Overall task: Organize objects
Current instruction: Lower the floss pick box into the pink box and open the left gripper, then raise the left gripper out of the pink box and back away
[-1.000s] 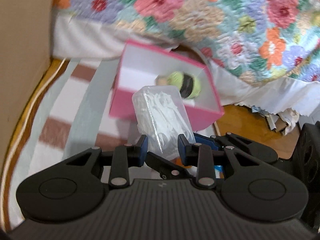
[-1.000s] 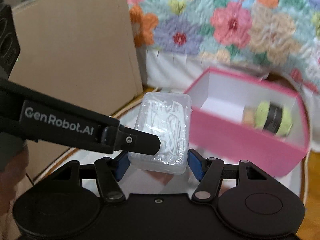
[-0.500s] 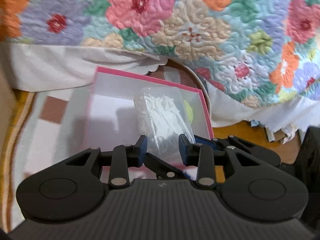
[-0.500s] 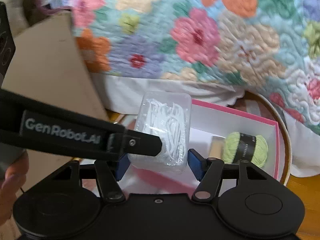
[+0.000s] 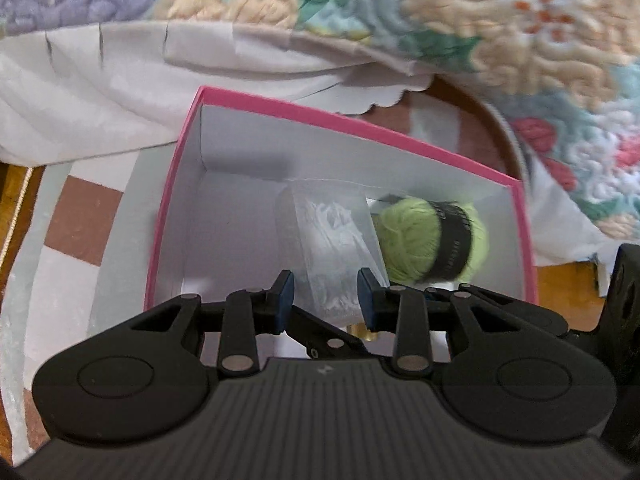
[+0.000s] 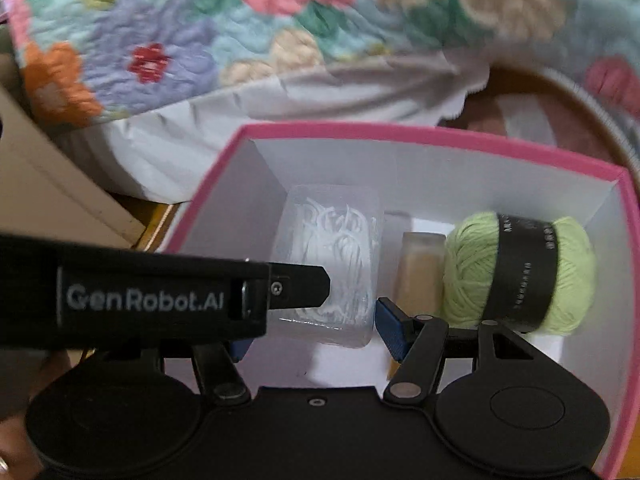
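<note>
1. Both pairs of blue-padded fingers are clamped on the same clear plastic case point(image 6: 332, 276) of white floss picks: the right gripper point(image 6: 310, 328) grips it across its width, and the left gripper point(image 5: 325, 298) pinches it narrowly from the other direction.
2. From the right wrist view, one black finger point(image 6: 298, 286) of the left tool, marked "GenRobot.AI", lies flat across the face of the case.
3. That case hangs inside the open pink box point(image 6: 420, 138), over its white floor, towards the left half; whether it touches the bottom I can't tell.
4. Just beside the case, a small tan item point(image 6: 420, 268) lies on the box floor, too blurred to name.
5. Next along, a ball of lime-green yarn point(image 6: 468, 268) with a black paper band rests against the right wall of the box.
6. Under the box, a checked brown-and-white cloth point(image 5: 80, 224) is spread out.
7. Beyond it, a white frilled sheet point(image 5: 120, 92) hangs down, and above that a floral quilt point(image 6: 168, 52) fills the background.
8. Off to the left, a cardboard panel point(image 6: 48, 184) leans in.
</note>
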